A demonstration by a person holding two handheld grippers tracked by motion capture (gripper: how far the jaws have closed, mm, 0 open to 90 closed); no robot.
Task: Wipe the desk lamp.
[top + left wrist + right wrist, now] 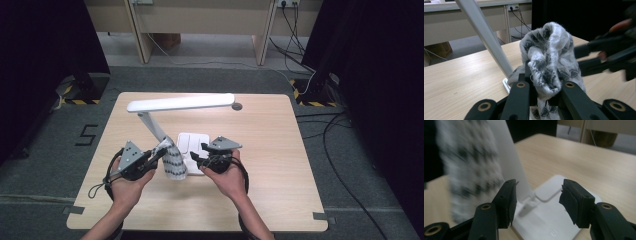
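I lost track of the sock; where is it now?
In the high view the sock hangs left of centre, pinched in the left tool, right beside the lamp stem and its white base.

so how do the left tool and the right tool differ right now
The left tool is shut on the white knitted sock with grey patterning, holding it up beside the white desk lamp's slanted arm; the right tool is open with nothing between its jaws. The left tool sits at the sock; the right tool hangs over the lamp's flat white base. Both have black jaws and are hand-held above the light wooden table.
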